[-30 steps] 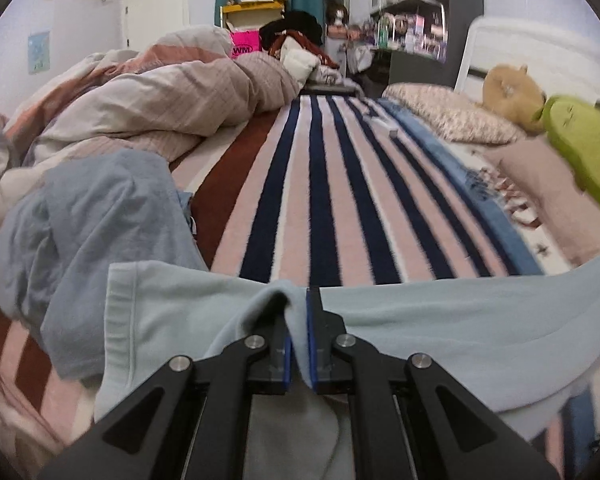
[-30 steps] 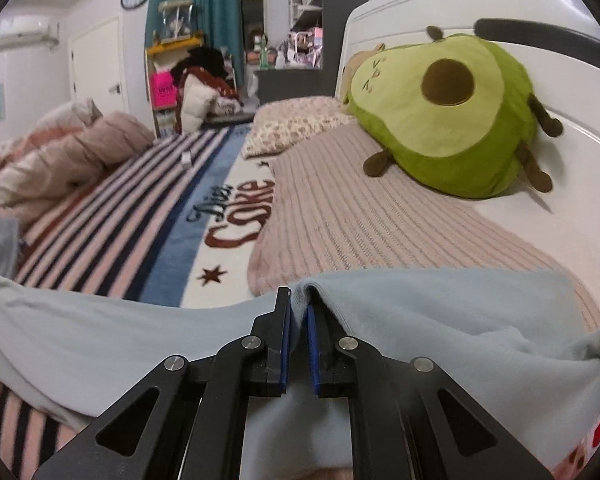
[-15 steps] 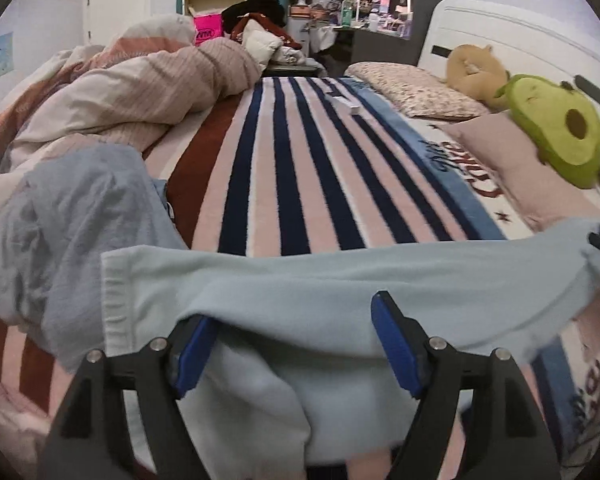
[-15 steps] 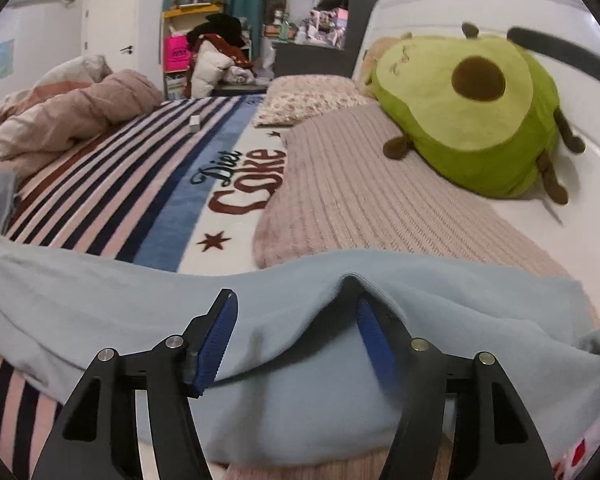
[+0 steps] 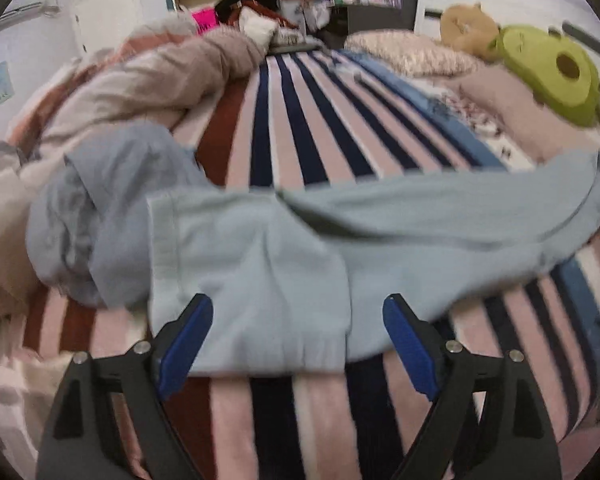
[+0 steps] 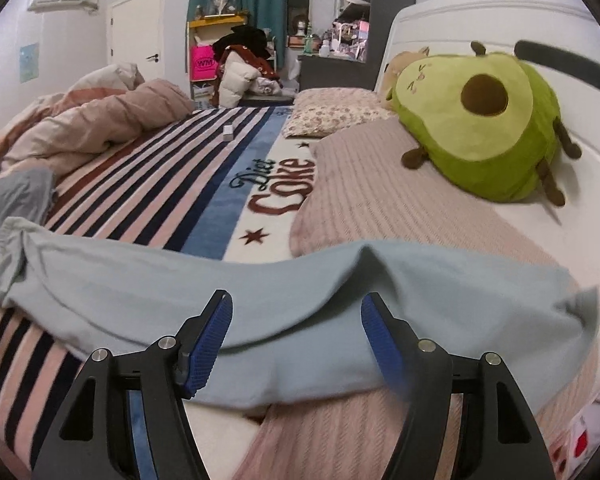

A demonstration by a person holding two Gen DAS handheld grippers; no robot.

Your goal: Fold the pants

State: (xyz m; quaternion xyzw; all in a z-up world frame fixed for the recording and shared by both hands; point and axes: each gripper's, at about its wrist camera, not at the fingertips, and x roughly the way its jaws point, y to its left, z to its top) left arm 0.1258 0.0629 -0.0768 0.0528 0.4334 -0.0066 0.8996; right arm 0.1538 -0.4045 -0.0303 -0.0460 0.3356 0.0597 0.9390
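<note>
Pale blue pants (image 5: 380, 224) laid across a striped blanket (image 5: 296, 132), both grippers letting go.

The pants are spread crosswise on the bed, one cuffed end folded toward the left gripper (image 5: 298, 332), whose jaws are opening with nothing pinched. The right gripper (image 6: 296, 336) is likewise opening, the cloth lying loose between its blue pads. A crumpled grey-blue garment (image 5: 96, 216) is seen beside the pants, an avocado plush (image 6: 476, 120) farther off by the headboard.

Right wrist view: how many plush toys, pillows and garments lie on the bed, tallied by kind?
Plush toys: 2, the avocado plush and the tan plush behind it.
Pillows: 2, the floral pillow and the pink ribbed pillow.
Garments: 2, the light blue pants and the grey-blue garment.
Total: 6
</note>
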